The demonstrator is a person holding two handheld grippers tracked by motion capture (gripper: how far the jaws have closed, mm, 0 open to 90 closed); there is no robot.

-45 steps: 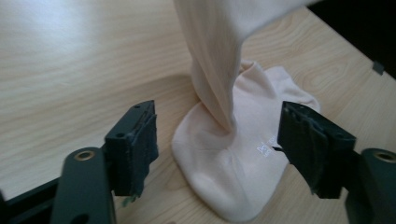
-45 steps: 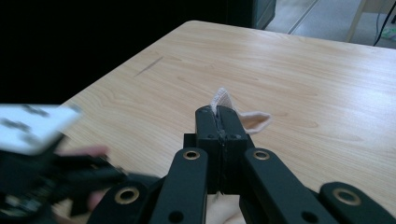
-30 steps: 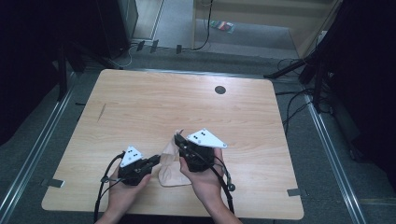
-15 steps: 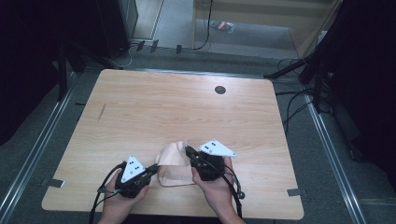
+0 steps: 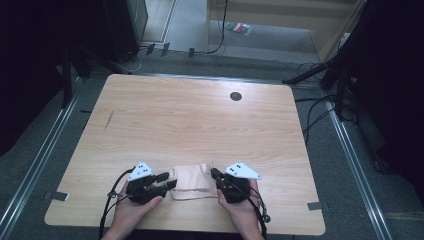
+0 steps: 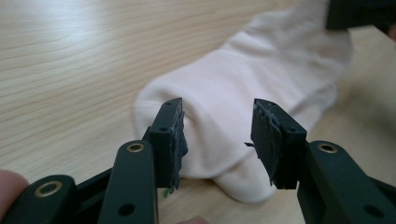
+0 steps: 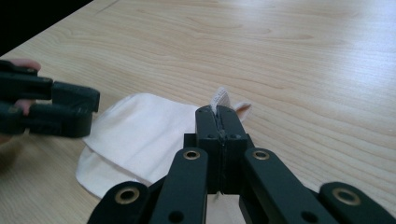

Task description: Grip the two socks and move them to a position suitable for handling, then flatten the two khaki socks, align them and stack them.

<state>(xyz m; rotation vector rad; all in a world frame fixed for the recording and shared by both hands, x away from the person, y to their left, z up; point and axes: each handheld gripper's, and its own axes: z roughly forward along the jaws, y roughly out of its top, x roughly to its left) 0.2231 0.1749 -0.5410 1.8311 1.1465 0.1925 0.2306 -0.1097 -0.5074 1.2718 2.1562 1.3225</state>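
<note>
Since a second ago I have pulled both hands back toward the near edge of the table [image 5: 200, 115] and spread them apart, so the sock [image 5: 192, 181], which was bunched up between the grippers, now lies stretched out flat between them. I take that to mean the smoothing step is about done and the sock is laid out, ready for a fold or a release. The sock sits near the table's front edge, about midway along it, well away from the small dark hole [image 5: 235, 96] at the far side. My right gripper [image 7: 219, 122] is at the sock's right end with its jaws pressed tight together on a thin edge of fabric; a little tab of the cuff sticks up just beyond the tips in the right gripper view. My left gripper [image 6: 217, 140] is at the sock's left end with its jaws standing well apart, the rounded end of the sock lying in the gap between them; I can't tell for sure whether either pad touches the cloth, but nothing is clamped there. So only the right side has hold of the sock now.
</note>
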